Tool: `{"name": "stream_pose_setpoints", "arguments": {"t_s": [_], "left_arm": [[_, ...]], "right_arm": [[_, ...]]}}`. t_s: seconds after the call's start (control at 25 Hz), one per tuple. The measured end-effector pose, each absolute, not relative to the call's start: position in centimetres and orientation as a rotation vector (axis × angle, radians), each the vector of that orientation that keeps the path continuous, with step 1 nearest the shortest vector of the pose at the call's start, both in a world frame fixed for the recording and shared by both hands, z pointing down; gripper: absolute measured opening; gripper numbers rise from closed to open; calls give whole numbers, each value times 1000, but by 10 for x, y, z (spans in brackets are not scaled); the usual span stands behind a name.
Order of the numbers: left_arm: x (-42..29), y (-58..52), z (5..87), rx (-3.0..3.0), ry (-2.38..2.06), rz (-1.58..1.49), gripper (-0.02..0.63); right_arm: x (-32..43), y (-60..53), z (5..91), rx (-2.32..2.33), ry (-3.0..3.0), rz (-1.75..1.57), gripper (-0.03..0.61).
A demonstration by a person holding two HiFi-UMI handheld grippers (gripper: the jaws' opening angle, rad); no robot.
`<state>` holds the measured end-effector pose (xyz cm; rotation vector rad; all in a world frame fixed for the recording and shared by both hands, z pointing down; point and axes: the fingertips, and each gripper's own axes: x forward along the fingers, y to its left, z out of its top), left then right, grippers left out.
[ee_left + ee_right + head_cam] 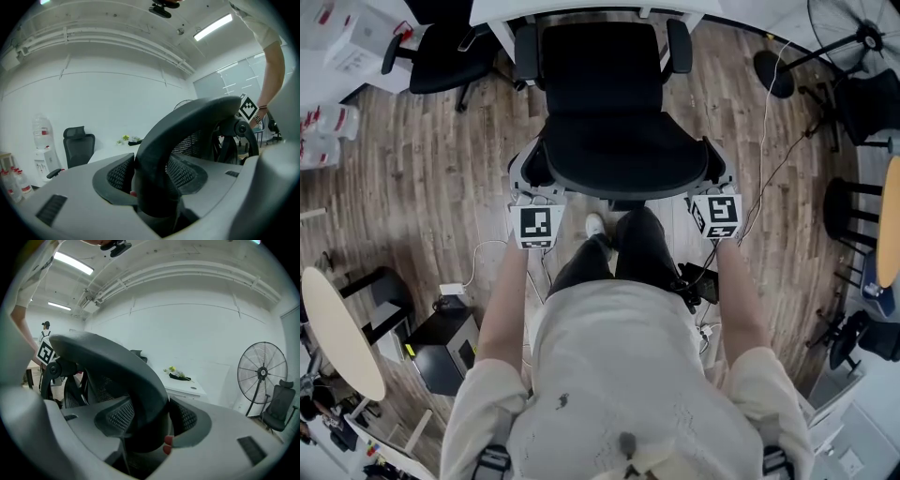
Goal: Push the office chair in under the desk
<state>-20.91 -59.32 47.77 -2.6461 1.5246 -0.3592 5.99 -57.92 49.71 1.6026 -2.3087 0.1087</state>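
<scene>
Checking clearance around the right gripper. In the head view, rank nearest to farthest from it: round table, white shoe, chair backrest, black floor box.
1. chair backrest, clamped in the right gripper itself.
2. white shoe, floor at centre.
3. black floor box, lower left.
4. round table, far left edge.

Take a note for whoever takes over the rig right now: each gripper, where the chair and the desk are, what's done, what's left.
Left gripper: shut on the top rim of the office chair, left side.
Right gripper: shut on the same rim, right side.
The chair faces the desk, seat front about at the desk's edge; most of the seat is out from under it.
Done: both grips.
Left: push forward until the seat is under the desk, then let go.
</scene>
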Motion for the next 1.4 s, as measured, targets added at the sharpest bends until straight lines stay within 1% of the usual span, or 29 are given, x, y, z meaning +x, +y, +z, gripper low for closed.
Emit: {"name": "stream_pose_setpoints", "arguments": {"t_s": [1.4], "left_arm": [[-214,-672,484,-2641,1526,-363,233]], "right_arm": [[55,-657,503,1614,-2297,73,238]]}}
